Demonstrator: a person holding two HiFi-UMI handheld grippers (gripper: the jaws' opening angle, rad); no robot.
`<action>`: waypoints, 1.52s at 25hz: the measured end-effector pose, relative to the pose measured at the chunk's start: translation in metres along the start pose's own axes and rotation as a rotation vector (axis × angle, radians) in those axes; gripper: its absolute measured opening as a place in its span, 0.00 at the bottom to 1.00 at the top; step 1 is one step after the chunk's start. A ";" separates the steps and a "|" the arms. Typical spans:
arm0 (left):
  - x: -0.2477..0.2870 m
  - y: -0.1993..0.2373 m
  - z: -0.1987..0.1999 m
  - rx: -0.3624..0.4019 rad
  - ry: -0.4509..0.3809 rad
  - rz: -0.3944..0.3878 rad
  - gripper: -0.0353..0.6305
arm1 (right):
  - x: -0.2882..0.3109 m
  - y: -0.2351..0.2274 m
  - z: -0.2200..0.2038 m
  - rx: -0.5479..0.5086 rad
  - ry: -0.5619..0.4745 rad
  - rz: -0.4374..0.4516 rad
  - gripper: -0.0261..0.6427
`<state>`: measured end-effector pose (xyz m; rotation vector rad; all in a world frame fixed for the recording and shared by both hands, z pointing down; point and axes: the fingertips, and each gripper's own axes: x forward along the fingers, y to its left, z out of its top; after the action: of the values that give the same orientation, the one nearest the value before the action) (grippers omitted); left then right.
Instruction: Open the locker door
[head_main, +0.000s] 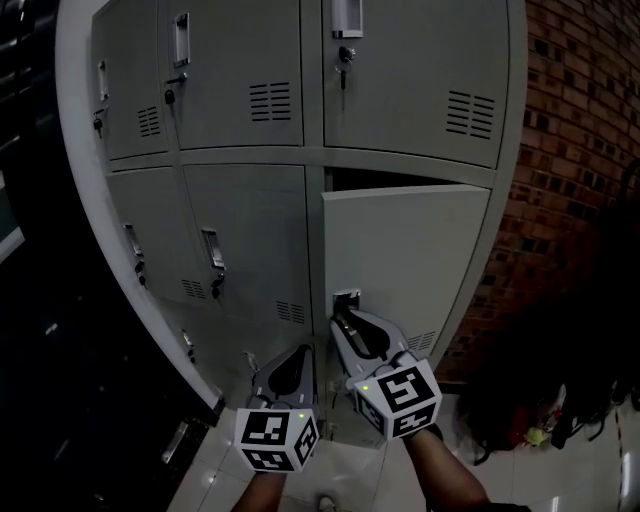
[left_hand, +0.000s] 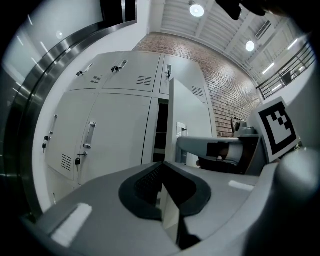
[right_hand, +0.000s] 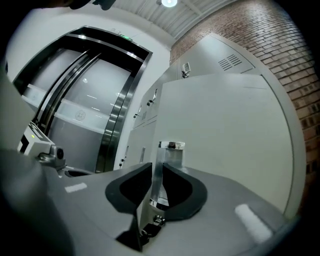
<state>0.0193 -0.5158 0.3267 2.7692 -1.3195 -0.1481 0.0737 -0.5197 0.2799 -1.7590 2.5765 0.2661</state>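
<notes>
Clamping the silver metal handle (right_hand: 170, 155) of the ajar grey locker door (head_main: 405, 255), the right gripper (head_main: 343, 313) is beside the closed, empty left gripper (head_main: 303, 352).

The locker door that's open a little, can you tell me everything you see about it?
The locker door is a flat, pale grey panel that looks like painted metal. It has small vent slots near its bottom right corner and a shiny handle on its left edge. It stands ajar, with its left edge swung out, and a dark gap shows above it. It is in the right column, near the brick wall. The right gripper is clamped on the handle.
</notes>
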 end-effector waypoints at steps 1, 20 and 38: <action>-0.004 -0.003 -0.001 -0.001 0.001 0.004 0.06 | -0.005 0.002 0.001 0.001 -0.005 0.003 0.13; -0.071 -0.079 -0.018 0.015 0.035 -0.015 0.06 | -0.116 0.018 0.008 -0.007 -0.018 -0.038 0.04; -0.107 -0.150 -0.016 0.028 0.018 -0.066 0.06 | -0.204 0.015 0.008 -0.020 0.005 -0.109 0.04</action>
<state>0.0693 -0.3380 0.3330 2.8316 -1.2365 -0.1084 0.1342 -0.3243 0.2954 -1.9007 2.4795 0.2870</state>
